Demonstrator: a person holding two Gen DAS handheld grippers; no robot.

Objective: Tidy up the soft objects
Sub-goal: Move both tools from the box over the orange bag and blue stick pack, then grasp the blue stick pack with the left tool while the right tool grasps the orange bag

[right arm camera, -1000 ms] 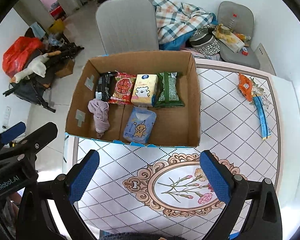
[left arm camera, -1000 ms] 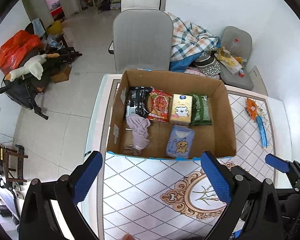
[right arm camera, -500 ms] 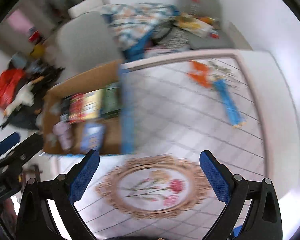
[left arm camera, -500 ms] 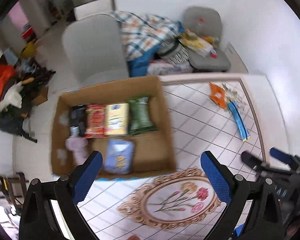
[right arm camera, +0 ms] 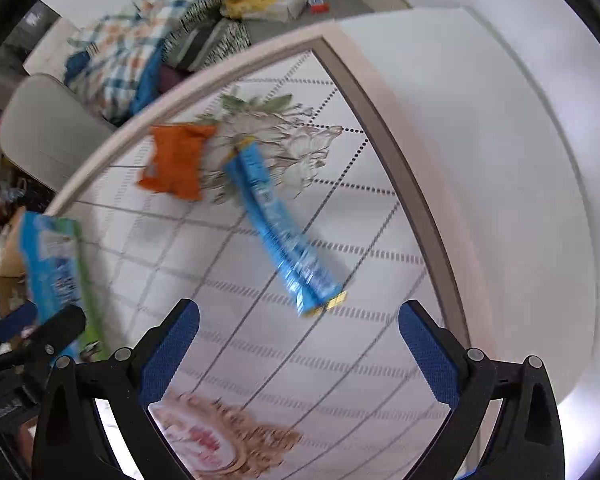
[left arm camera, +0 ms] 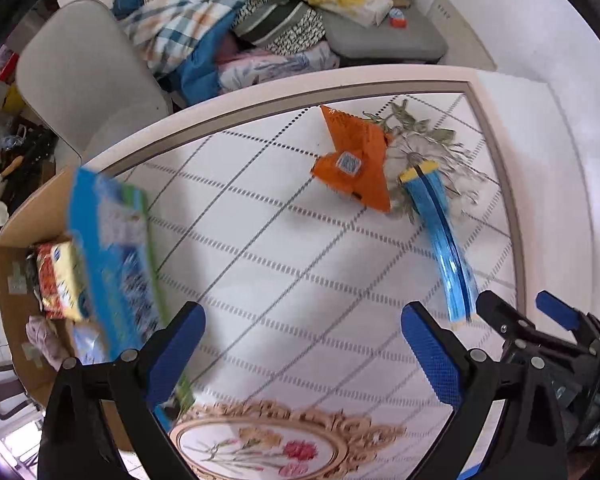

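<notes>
Both tongs hang above a bench (left arm camera: 300, 260) covered in a white cloth with a dotted diamond grid and a gold-framed flower medallion (left arm camera: 260, 446) near its front edge. The left tongs (left arm camera: 302, 350) are spread wide with nothing between the blue pads, and the right tongs (right arm camera: 298, 348) are spread just as wide and equally empty. Toward the far right corner of the bench lies an orange snack packet (left arm camera: 354, 160), crumpled, its pale label facing up, and just beside it, on its right, a long blue wrapped stick (left arm camera: 440, 236) with a yellow end pointing away from the cameras; the two sit on a printed leaf motif (packet and stick appear to touch at the yellow end, though blur makes this uncertain). From the right wrist view the blue stick (right arm camera: 282, 232) runs diagonally down toward the gap of the right tongs, with the orange packet (right arm camera: 176, 162) up and to its left. At the left edge of the bench stands an open cardboard box (left arm camera: 24, 220) whose near side carries a blue and green printed panel (left arm camera: 112, 256), heavily blurred. Inside the box are a red and yellow packet (left arm camera: 58, 280), a pale pink cloth (left arm camera: 44, 338) and a light blue pack (left arm camera: 88, 342). Beyond the bench a grey chair (left arm camera: 80, 80) stands beside a heap of plaid bedding (left arm camera: 188, 12).
</notes>
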